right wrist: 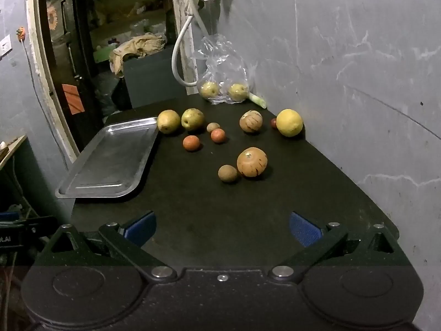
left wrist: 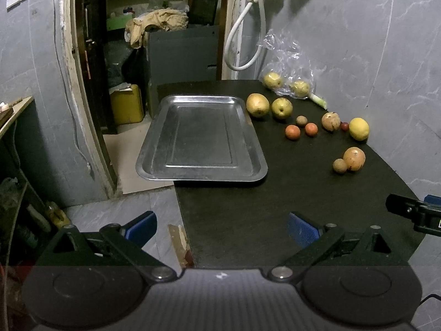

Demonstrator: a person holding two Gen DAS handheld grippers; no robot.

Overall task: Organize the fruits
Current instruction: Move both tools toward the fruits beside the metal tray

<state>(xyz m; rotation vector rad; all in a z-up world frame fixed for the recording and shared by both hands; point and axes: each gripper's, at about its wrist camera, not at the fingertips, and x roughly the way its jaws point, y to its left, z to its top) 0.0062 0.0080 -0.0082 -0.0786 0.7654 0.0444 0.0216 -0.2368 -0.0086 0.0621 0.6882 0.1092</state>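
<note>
Nothing has been sorted yet: the rectangular, shallow stainless-steel tray (left wrist: 201, 138) sits empty at the left edge of the black tabletop (left wrist: 275, 207), its near-left corner overhanging that edge, while all the fruit lies loose to its right.

Both tools hang back over the near edge. The left gripper (left wrist: 222, 227) has its blue-padded fingers spread wide with nothing between them, and the right gripper (right wrist: 222, 227) is likewise wide apart and unloaded.

Nearest the right gripper are a large orange-tan speckled round fruit (right wrist: 252, 162) and a small brown round fruit (right wrist: 227, 173), touching or nearly so. Further in lie two small orange-red fruits (right wrist: 191, 142) and, just beside the tray's far-right corner, two yellow-green pears (right wrist: 168, 121). A bright yellow citrus (right wrist: 289, 122) sits by the right edge near the wall, and a clear plastic bag (right wrist: 223, 66) with two more pears stands in the far corner.

This looks like the opening step: choosing a first fruit. The right gripper would sensibly reach forward to the large speckled fruit, straddling it without knocking its small neighbour. Whether that fruit's skin is soft or firm is hard to tell in this dim light, so a gentle squeeze is wise.
</note>
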